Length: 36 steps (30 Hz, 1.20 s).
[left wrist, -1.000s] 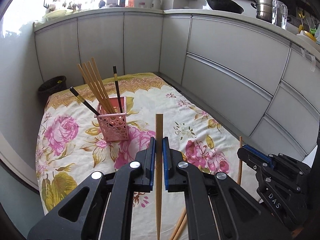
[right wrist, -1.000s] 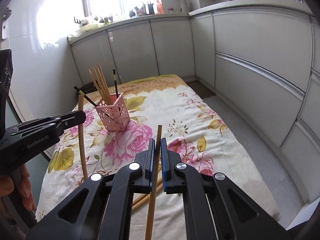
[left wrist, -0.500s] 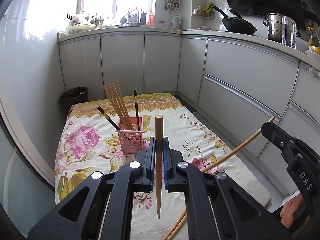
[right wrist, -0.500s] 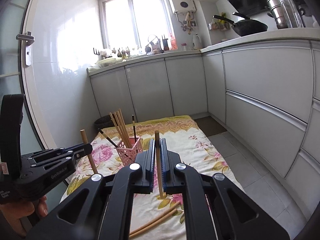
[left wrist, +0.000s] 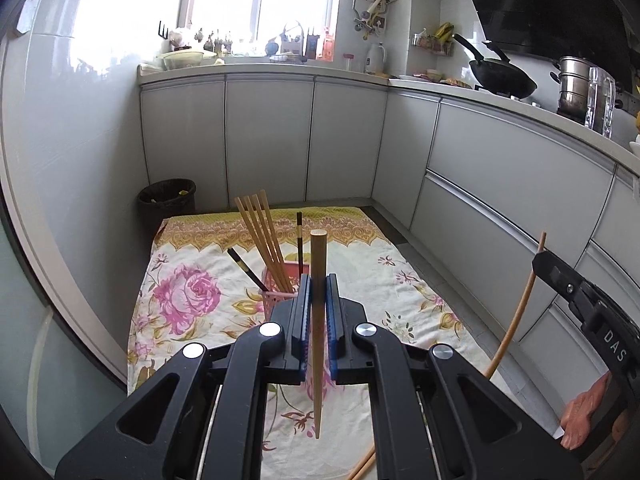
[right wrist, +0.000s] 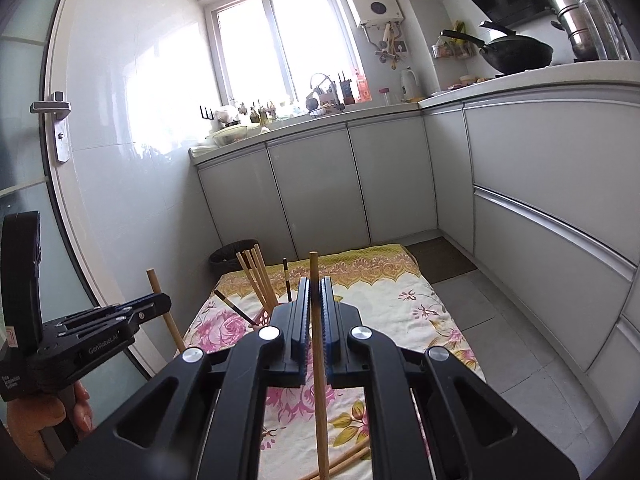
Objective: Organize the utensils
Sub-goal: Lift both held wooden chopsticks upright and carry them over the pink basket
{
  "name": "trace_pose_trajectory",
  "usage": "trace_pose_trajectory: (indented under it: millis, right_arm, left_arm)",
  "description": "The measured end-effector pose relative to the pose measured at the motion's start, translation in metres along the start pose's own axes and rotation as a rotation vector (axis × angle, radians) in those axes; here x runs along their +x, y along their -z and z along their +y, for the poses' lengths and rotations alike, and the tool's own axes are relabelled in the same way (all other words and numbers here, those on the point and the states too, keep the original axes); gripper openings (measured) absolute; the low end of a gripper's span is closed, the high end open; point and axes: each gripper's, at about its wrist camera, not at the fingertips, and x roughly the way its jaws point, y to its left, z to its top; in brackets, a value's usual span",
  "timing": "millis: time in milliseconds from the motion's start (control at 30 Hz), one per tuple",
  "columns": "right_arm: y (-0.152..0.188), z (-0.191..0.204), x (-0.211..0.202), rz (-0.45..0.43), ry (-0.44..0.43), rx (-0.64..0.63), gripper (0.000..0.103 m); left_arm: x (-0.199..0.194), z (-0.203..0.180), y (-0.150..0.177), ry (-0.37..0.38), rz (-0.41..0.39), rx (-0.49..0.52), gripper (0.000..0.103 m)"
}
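Note:
My left gripper (left wrist: 319,292) is shut on a thick wooden chopstick (left wrist: 318,256) that stands upright, its tapered end hanging above the floral cloth (left wrist: 192,296). My right gripper (right wrist: 316,296) is shut on a thinner wooden chopstick (right wrist: 314,272), also upright. Both are raised well above the cloth. The pink lattice holder (left wrist: 276,300) stands ahead on the cloth, partly hidden by the left fingers, with several wooden and two black chopsticks in it (left wrist: 260,236). In the right wrist view the left gripper (right wrist: 164,304) appears at the left with its chopstick (right wrist: 154,280).
Two loose wooden chopsticks (right wrist: 348,460) lie on the near part of the cloth. A black bin (left wrist: 166,200) stands beyond the cloth's far left corner. Grey cabinets (left wrist: 500,184) run along the back and right. A glass door (right wrist: 24,160) is on the left.
Both grippers have risen with their chopsticks and tipped upward, so the holder and cloth now sit lower and smaller in both views. Both grips are unchanged.

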Motion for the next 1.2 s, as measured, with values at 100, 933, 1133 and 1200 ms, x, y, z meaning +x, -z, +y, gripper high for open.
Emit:
trace_pose_trajectory:
  millis: [100,933,1133,1200]
  right_arm:
    - [-0.004,-0.002,0.005,0.000,-0.005,0.002,0.005]
    - [-0.053,0.006,0.102,-0.016,-0.042,-0.040,0.006]
    - [-0.064,0.015,0.120,-0.025,-0.067,-0.016,0.006]
    - [-0.067,0.018,0.123,-0.036,-0.073,-0.014,0.006]
  left_arm:
    - [0.004,0.004,-0.021,-0.011,-0.035,-0.011,0.006]
    - [0.139,0.046,-0.096,-0.112,-0.097,-0.079,0.006]
    - [0.152,0.053,-0.086,-0.103,-0.047,-0.111,0.007]
    - [0.150,0.056,-0.090,-0.101,-0.054,-0.112,0.009]
